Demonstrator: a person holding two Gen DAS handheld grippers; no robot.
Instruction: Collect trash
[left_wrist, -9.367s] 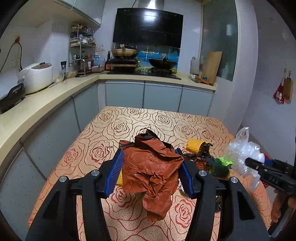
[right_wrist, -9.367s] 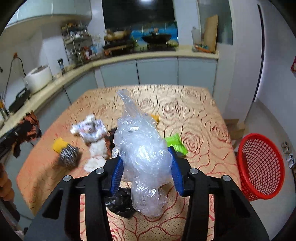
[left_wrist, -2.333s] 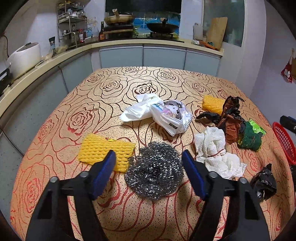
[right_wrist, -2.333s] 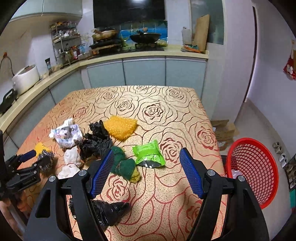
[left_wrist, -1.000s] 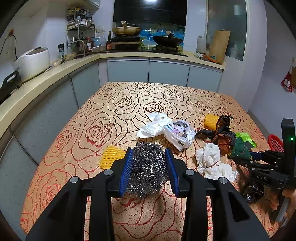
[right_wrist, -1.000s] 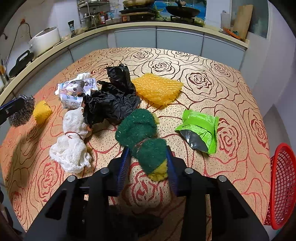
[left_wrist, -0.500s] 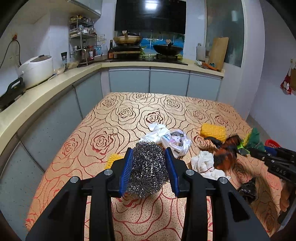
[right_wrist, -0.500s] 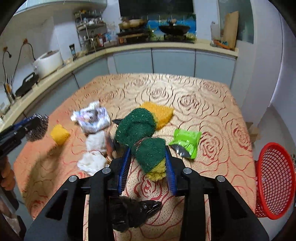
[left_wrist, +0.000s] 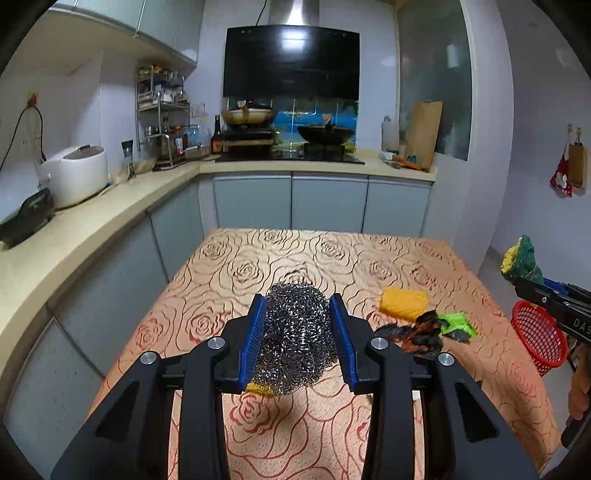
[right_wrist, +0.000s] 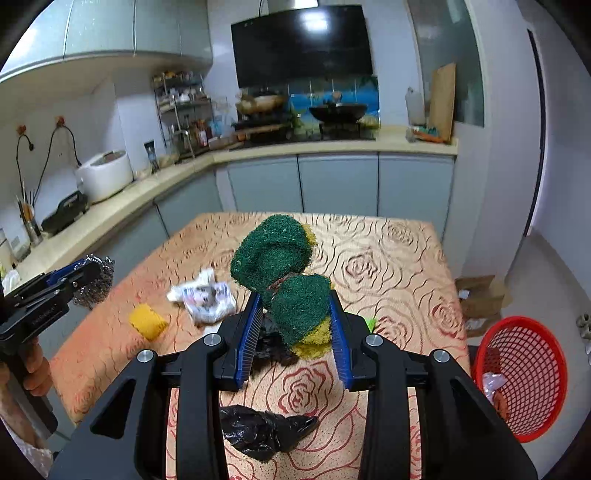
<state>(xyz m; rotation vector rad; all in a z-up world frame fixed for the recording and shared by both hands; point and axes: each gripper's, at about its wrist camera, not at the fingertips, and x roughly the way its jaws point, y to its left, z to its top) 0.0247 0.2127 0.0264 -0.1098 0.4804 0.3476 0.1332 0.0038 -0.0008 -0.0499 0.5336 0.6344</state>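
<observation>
I see the left gripper clamped on a steel wool scourer, the blue pads pressing its two sides; the ball is clear of the table and covers most of what lies below it, only a sliver of yellow showing under its near edge. My right gripper is closed on a green scouring sponge with a yellow underside; a second green pad sticks up from the same grip, leaning to the far left, and the bundle hangs above the rose-patterned cloth. Still on the table from the right wrist view: a yellow sponge at near left, a crumpled white printed wrapper just right of it, a black plastic bag near the close edge between the fingers, more black film under the held sponge, and a bit of green packet peeking past the right finger. From the left wrist view a yellow mesh piece, a brown-black crumple and the green packet lie at right. The red basket stands on the floor, right of the table, with some clear and reddish scraps in it. A hand holds the left gripper's handle at far left.
</observation>
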